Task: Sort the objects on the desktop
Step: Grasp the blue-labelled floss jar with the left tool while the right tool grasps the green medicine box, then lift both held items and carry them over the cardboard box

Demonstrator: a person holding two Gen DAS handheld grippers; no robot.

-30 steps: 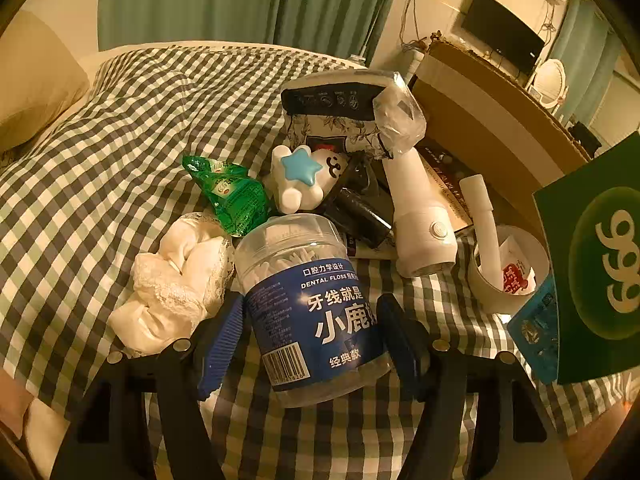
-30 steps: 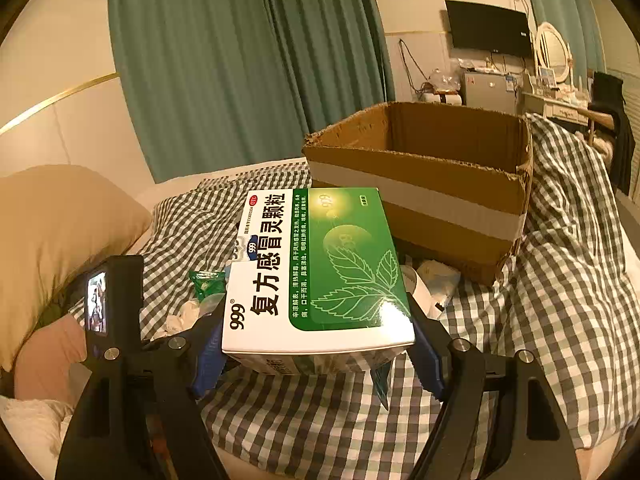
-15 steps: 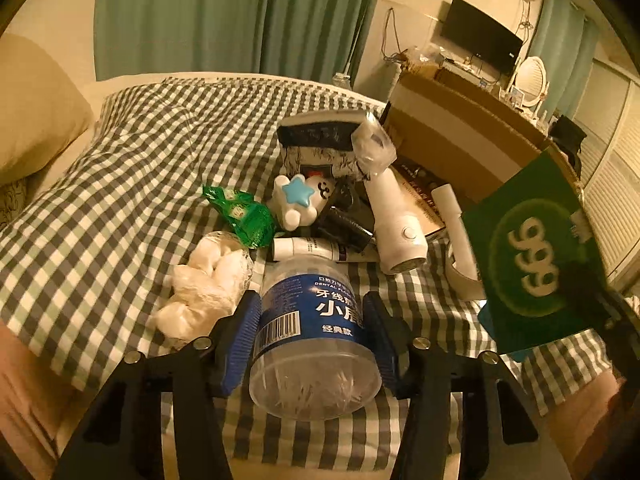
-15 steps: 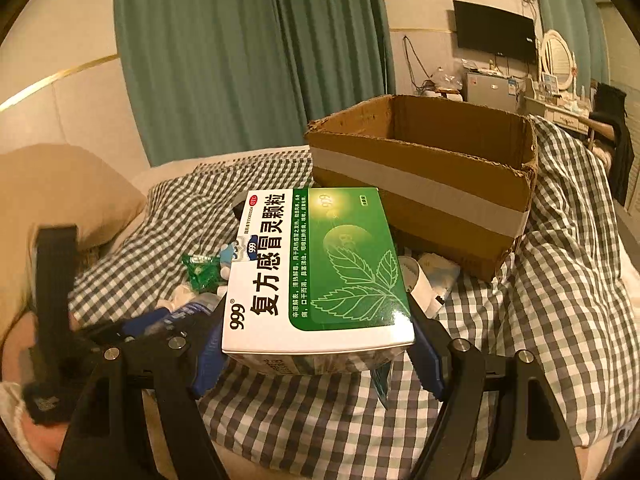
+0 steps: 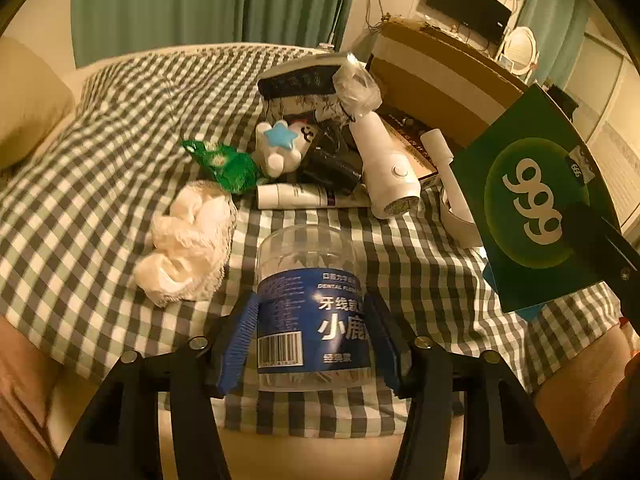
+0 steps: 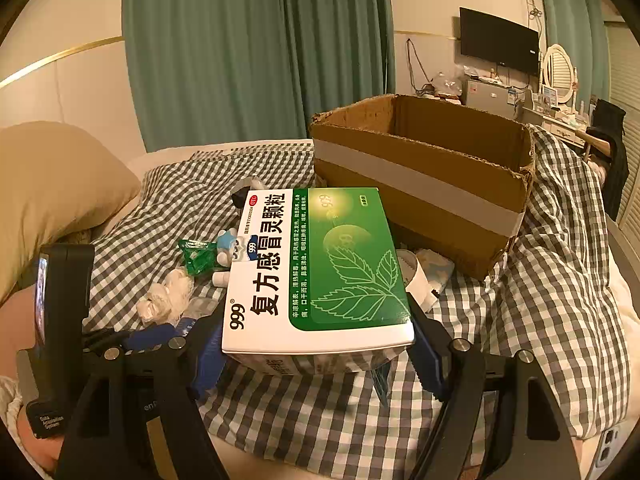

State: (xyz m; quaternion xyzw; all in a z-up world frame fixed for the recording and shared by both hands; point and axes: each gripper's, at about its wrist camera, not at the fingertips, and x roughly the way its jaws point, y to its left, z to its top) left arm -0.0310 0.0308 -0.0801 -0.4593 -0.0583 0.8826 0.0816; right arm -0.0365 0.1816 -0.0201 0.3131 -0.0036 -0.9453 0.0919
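My left gripper (image 5: 314, 340) is shut on a clear dental floss jar (image 5: 312, 304) with a blue label, held above the checked bedcover. My right gripper (image 6: 316, 344) is shut on a green and white 999 medicine box (image 6: 320, 268), held in the air in front of an open cardboard box (image 6: 424, 184). The medicine box also shows at the right of the left wrist view (image 5: 536, 204). A pile of small objects lies beyond the jar: a white cloth (image 5: 188, 240), a green packet (image 5: 220, 164), a star toy (image 5: 278, 148), a white device (image 5: 388, 168).
The cardboard box (image 5: 436, 80) stands at the back right of the bed. A white tube (image 5: 304, 196) and a tissue pack (image 5: 308, 84) lie in the pile. A pillow (image 6: 52, 184) is at the left. The left gripper's body (image 6: 60, 320) shows at the left.
My left gripper has lifted the floss jar off the bedcover and drawn it back from the pile. My right gripper still holds the medicine box at about the same spot.
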